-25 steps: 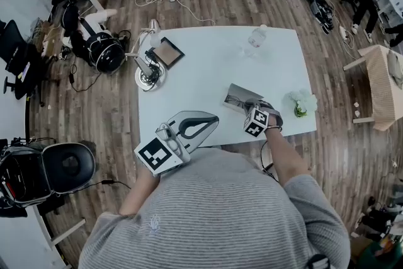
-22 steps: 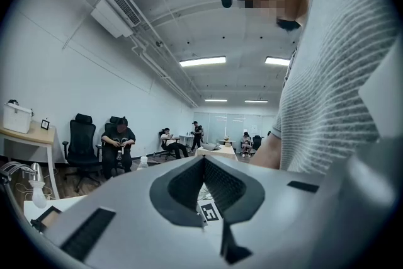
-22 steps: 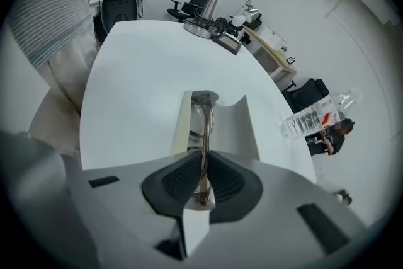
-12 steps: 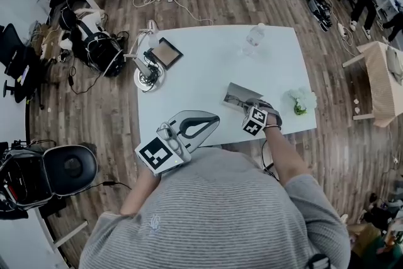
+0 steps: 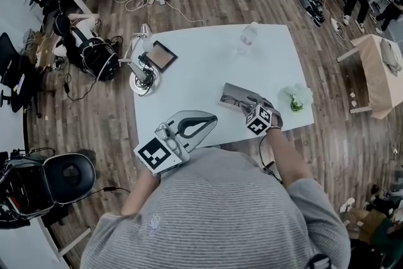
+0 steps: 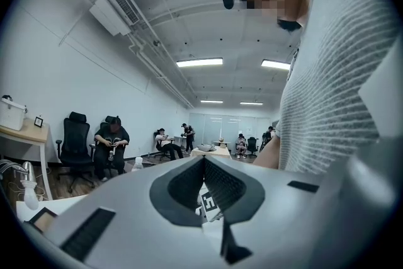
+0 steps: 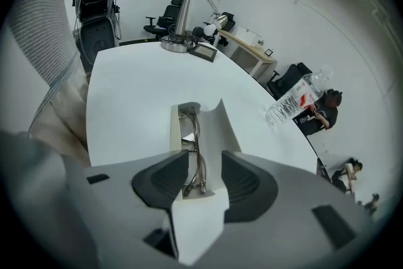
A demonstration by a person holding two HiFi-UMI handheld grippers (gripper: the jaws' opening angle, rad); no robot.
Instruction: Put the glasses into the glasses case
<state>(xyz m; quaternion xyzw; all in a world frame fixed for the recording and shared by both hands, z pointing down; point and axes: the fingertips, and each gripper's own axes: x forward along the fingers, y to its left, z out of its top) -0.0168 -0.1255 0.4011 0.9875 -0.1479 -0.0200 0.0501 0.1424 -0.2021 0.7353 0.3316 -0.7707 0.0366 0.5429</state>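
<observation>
A white glasses case lies open on the white table, near its front right edge, and shows grey in the head view. Thin metal-framed glasses lie folded inside it. My right gripper points steeply down over the case's near end. Its jaws are opening, one dark pad on each side of the glasses, neither pressing on them. My left gripper is held level in front of my chest, off the table's front edge. Its jaws meet at the tips, shut, with nothing between them.
A water bottle stands at the table's far side. A desk lamp and a small framed pad sit at the far left. A white flower bunch lies right of the case. An office chair stands on the floor at left.
My right gripper has lifted slightly over the case. My left gripper has stayed where it was.
</observation>
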